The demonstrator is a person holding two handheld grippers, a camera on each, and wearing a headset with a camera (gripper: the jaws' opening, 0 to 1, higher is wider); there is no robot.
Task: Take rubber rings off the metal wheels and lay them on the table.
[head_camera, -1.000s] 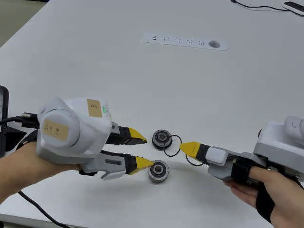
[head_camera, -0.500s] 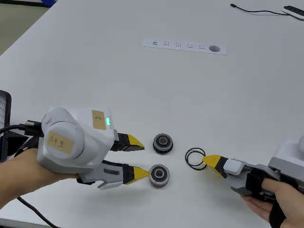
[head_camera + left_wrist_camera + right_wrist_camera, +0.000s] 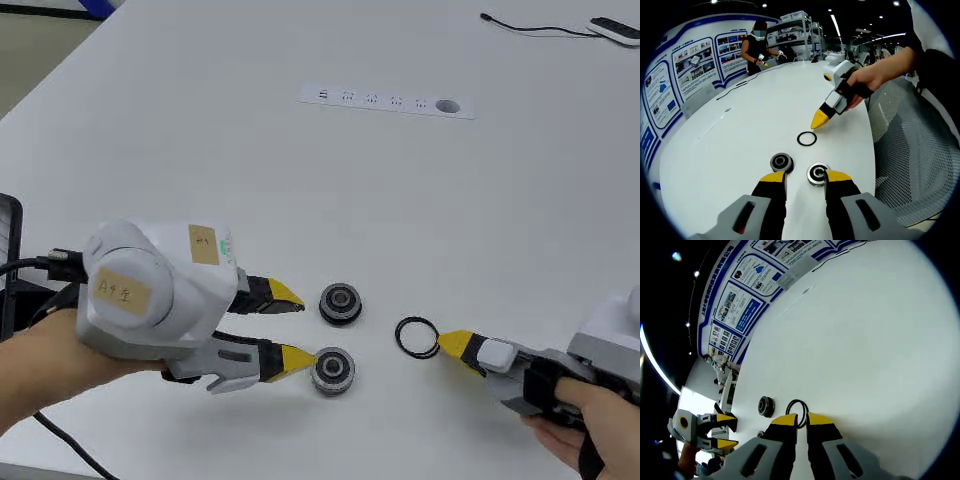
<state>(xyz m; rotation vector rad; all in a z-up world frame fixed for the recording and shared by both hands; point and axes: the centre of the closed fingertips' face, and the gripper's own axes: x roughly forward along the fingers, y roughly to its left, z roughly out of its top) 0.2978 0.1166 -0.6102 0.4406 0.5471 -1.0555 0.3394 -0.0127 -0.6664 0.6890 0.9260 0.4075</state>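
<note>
Lying flat on the white surface [image 3: 300, 180], the rubber ring [image 3: 400, 337] is seen off both wheels, to the right of them and apart from them. The right gripper [image 3: 452, 343] is held low over the surface with its yellow tips pointed at the ring; in the right gripper view its jaws [image 3: 802, 420] are drawn almost together, with only a thin slit left between them, and the ring [image 3: 797, 401] is seen just in front of the tips. Nothing is gripped as far as can be seen, though whether the tips touch the ring's edge cannot be told. The left gripper [image 3: 291, 327] is held wide open with nothing between its jaws. The nearer metal wheel [image 3: 332, 370] is met by the tip of the lower jaw, while the farther metal wheel [image 3: 340, 303] is found just beyond the upper jaw's tip, not touched. In the left gripper view both wheels are shown just ahead of the spread tips [image 3: 805, 177], with the ring [image 3: 798, 139] farther on and the right gripper above it.
</note>
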